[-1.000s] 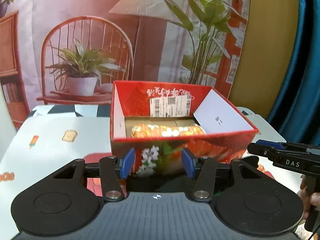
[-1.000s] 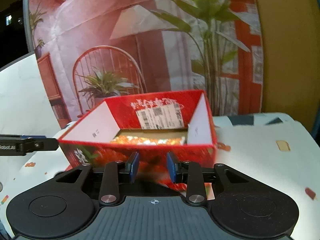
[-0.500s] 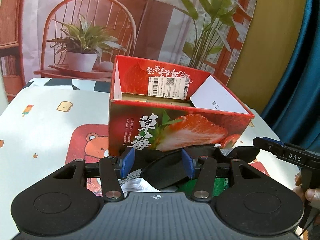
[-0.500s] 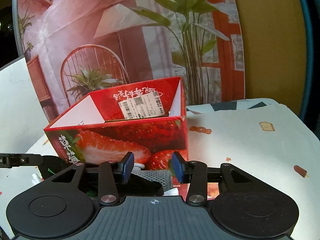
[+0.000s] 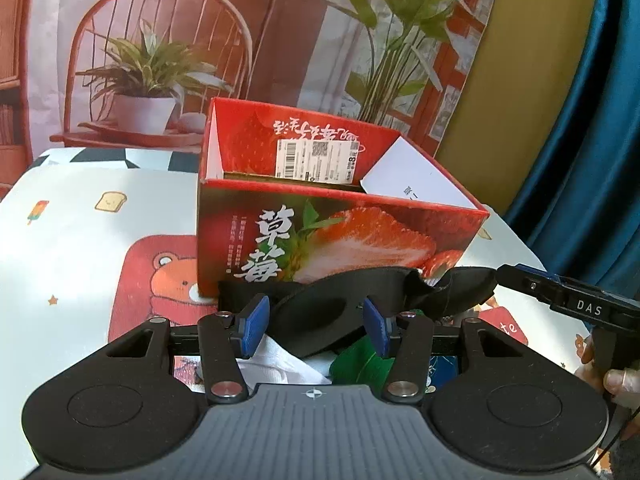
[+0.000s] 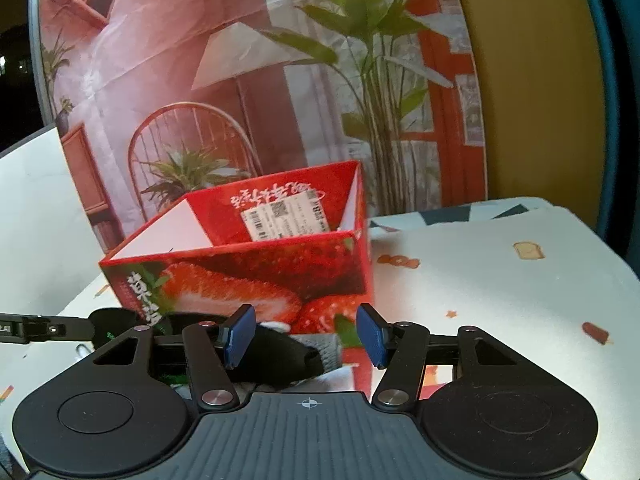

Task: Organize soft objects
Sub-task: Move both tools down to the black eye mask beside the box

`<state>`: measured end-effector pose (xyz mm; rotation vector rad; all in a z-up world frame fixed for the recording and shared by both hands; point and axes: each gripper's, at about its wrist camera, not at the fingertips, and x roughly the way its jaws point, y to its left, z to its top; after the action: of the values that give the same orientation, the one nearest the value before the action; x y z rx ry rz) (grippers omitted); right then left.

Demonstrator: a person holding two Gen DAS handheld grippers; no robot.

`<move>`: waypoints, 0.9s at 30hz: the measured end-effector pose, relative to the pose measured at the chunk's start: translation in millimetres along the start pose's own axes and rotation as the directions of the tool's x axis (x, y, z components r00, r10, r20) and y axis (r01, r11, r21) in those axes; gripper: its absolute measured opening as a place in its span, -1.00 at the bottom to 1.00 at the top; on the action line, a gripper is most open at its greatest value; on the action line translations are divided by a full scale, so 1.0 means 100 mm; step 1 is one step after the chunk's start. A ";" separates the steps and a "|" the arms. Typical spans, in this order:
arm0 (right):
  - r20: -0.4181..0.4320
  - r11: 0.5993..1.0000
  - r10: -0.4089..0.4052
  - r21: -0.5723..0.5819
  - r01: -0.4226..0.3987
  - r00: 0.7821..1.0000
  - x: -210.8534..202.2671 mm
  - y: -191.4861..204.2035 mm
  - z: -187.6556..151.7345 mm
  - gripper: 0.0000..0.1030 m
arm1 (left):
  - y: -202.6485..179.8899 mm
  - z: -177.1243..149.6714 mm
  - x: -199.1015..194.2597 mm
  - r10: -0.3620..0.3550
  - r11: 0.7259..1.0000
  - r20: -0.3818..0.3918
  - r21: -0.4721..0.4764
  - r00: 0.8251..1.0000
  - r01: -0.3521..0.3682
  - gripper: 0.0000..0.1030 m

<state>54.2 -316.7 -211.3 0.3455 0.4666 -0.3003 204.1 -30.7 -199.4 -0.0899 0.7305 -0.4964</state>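
Black eye mask lies limp against the strawberry box front, left gripper half open, empty, right gripper just opening, empty (light, floppy: pinch the padded cup edge, I judge)

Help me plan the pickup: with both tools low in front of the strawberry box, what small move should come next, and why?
Probably ease the left tool down and close it on the black eye mask. Its jaws stand open around the mask, which lies on the pile before the strawberry box. The right tool, just opened, grips nothing.
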 end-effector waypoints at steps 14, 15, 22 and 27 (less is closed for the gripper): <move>-0.058 0.990 0.040 -0.136 -0.047 0.998 0.23 0.22 -0.12 0.29 | 0.06 -0.02 0.08 0.007 1.000 -0.016 -0.010 1.000 -0.007 0.05; -0.059 0.989 0.044 -0.140 -0.052 0.997 0.25 0.22 -0.11 0.30 | 0.06 -0.02 0.09 0.010 1.000 -0.018 -0.007 1.000 -0.010 0.05; -0.091 0.989 0.091 -0.108 -0.101 0.992 0.33 0.16 -0.16 0.20 | 0.08 -0.04 0.15 0.009 1.000 -0.037 0.006 0.999 -0.009 0.05; -0.094 0.989 0.104 -0.099 -0.113 0.990 0.33 0.14 -0.16 0.11 | 0.08 -0.05 0.19 0.014 1.000 -0.045 0.028 0.999 -0.012 0.05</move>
<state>81.1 -304.2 -236.9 0.2823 0.5463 -0.1543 216.3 -31.9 -217.2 -0.0484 0.7673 -0.4973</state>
